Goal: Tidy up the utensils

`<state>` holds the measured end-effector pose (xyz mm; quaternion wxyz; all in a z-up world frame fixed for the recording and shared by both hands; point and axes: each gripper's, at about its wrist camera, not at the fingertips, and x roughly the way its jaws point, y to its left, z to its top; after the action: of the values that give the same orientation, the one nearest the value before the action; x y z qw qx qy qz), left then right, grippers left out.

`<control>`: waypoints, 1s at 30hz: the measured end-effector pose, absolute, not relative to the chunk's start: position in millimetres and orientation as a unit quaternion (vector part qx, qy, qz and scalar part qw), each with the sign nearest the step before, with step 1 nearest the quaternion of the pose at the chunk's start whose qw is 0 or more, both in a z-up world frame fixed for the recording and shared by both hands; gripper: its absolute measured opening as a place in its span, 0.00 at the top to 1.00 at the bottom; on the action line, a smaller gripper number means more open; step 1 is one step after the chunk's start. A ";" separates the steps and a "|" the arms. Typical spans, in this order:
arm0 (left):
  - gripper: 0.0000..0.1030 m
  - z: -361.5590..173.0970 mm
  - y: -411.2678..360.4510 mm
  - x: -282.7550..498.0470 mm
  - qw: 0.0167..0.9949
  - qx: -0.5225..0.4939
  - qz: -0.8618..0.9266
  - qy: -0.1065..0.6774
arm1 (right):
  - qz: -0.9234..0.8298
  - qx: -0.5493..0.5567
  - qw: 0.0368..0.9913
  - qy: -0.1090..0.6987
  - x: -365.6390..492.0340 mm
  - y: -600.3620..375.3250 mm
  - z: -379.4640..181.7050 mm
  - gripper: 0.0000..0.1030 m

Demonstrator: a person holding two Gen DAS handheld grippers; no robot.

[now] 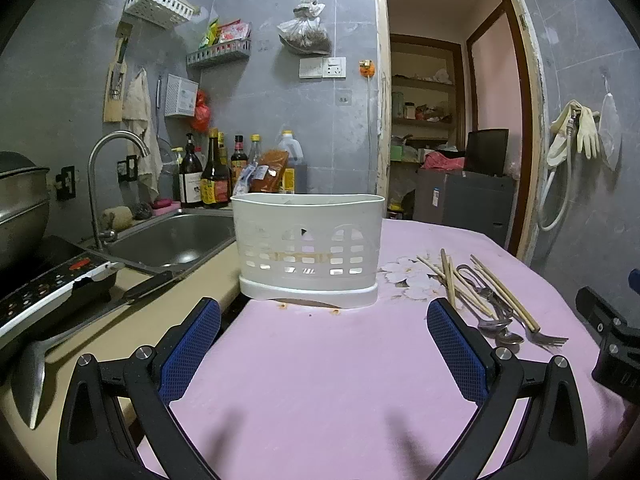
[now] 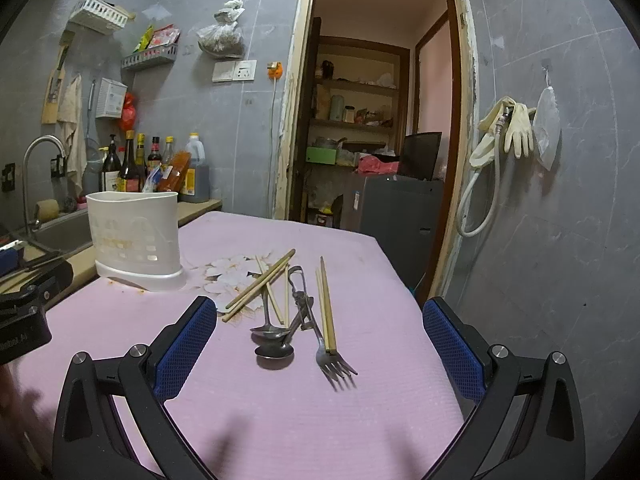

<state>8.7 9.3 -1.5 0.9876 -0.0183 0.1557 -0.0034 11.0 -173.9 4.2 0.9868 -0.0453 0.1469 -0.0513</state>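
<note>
A white slotted utensil holder (image 1: 308,248) (image 2: 134,236) stands upright at the far left of the pink tablecloth (image 1: 320,360). To its right lies a loose pile of wooden chopsticks (image 2: 260,284) (image 1: 460,280), spoons (image 2: 274,340) and a fork (image 2: 332,360) (image 1: 548,338). My left gripper (image 1: 324,332) is open, facing the holder from a short distance, nothing between its blue pads. My right gripper (image 2: 320,332) is open too, hovering just short of the pile, spoons and fork lying between its fingers' line of sight.
Left of the table runs a beige counter with a steel sink (image 1: 176,240), tap (image 1: 108,184), sauce bottles (image 1: 216,176), a ladle (image 1: 32,380) and an induction cooker (image 1: 44,292). An open doorway (image 2: 380,120) lies behind the table. Gloves (image 2: 516,128) hang on the right wall.
</note>
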 end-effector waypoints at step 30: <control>0.02 42.5 -69.7 136.7 0.965 0.042 -0.155 0.205 | -0.021 -0.057 0.980 0.191 125.7 -251.5 37.8 0.00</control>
<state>136.7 -69.7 42.5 0.9654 0.0422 0.2052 -0.1553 125.7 -251.5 37.8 0.9797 -0.0573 0.1911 -0.0210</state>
